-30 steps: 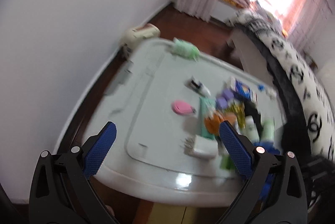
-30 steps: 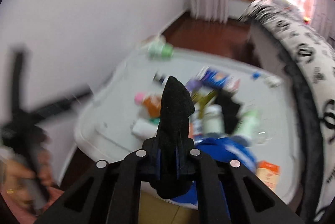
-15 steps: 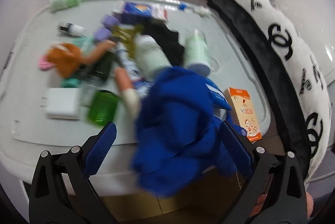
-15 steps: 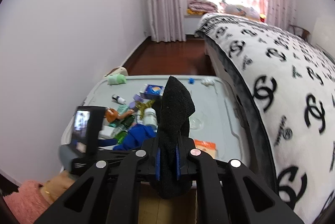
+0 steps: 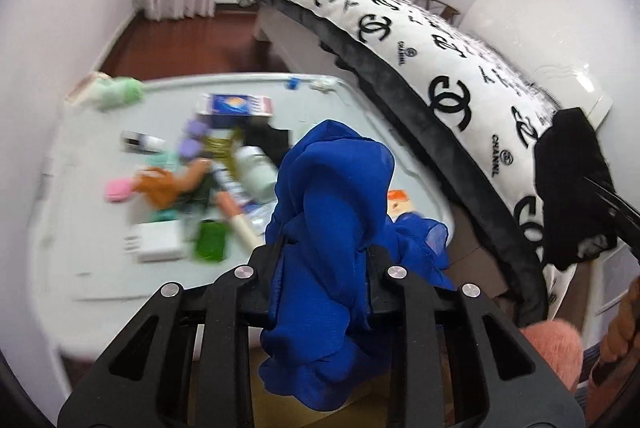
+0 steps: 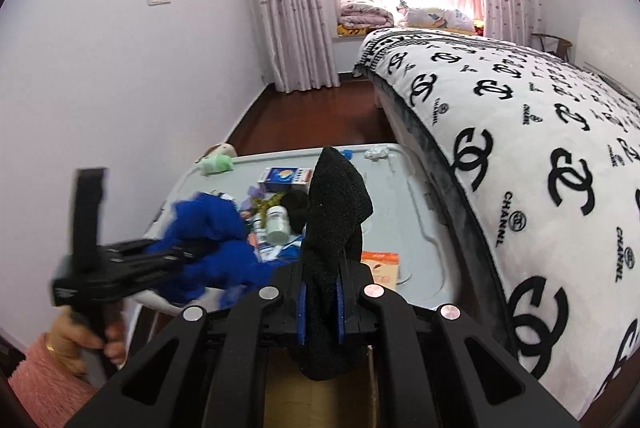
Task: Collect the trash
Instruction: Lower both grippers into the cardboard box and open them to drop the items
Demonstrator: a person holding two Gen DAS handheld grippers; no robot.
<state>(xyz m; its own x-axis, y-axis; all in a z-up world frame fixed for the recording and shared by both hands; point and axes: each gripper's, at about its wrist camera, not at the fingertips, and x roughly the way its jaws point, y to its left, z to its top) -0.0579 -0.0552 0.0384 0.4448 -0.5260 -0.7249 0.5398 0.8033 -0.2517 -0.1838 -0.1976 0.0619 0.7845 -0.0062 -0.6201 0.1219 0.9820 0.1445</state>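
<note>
The left gripper (image 5: 324, 260) has just closed on one blue cloth (image 5: 332, 195); the right gripper (image 6: 320, 292) holds one black sock (image 6: 336, 203) above the cluttered lid (image 6: 404, 187), beside the bed (image 6: 520, 131).

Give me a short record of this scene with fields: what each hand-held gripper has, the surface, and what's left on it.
left hand-held gripper: jaws have just been closing, now shut on crumpled blue sheer cloth
right hand-held gripper: shut on black knitted cloth
surface: pale grey plastic lid beside bed
left on it: white bottle, blue and white box, orange packet
</note>
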